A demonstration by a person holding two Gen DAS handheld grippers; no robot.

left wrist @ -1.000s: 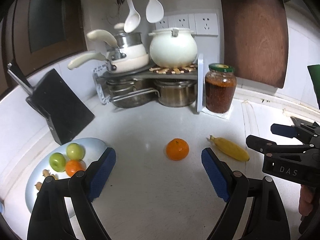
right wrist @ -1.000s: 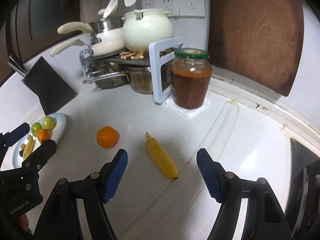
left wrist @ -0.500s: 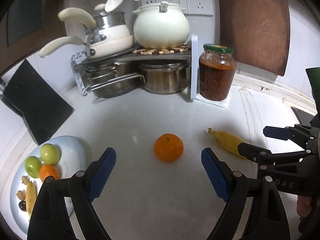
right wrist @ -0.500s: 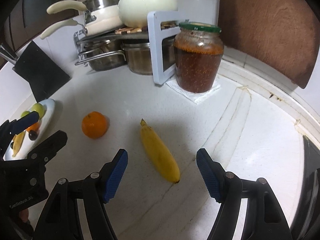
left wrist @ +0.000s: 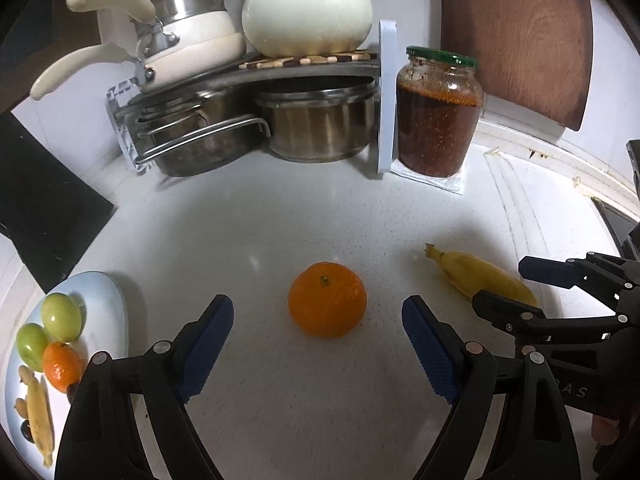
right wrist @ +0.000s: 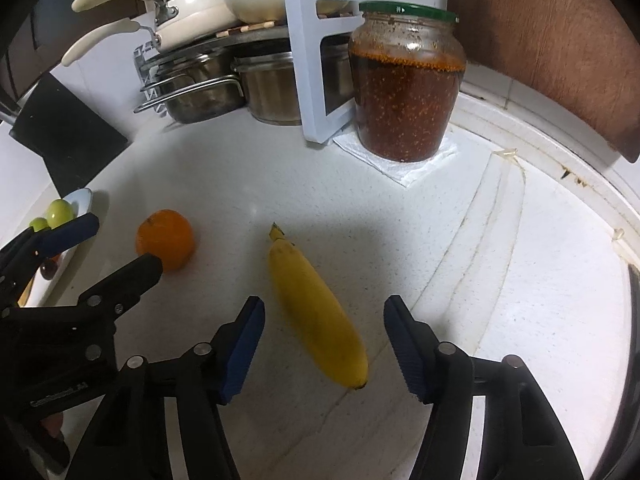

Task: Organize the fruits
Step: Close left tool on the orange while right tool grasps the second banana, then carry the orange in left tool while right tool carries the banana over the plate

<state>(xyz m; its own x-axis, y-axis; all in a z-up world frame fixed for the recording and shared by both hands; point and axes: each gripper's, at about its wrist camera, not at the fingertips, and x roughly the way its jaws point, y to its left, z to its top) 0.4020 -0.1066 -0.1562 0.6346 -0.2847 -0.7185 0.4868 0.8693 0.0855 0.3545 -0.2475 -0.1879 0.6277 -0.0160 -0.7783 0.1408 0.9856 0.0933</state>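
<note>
Straddling orange (left wrist: 327, 305): left gripper (left wrist: 318, 344), wide; right gripper (right wrist: 324, 346) astride banana (right wrist: 316, 312)

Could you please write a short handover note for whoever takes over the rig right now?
Left hand-held gripper: open, empty, lined up on the orange on the counter.
Right hand-held gripper: open, empty, straddling the banana, not gripping it.
Plate at far left already holds two green fruits, an orange, a banana and small bits.
Left to do: grasp the orange and the banana, then probably move both to the plate.
</note>
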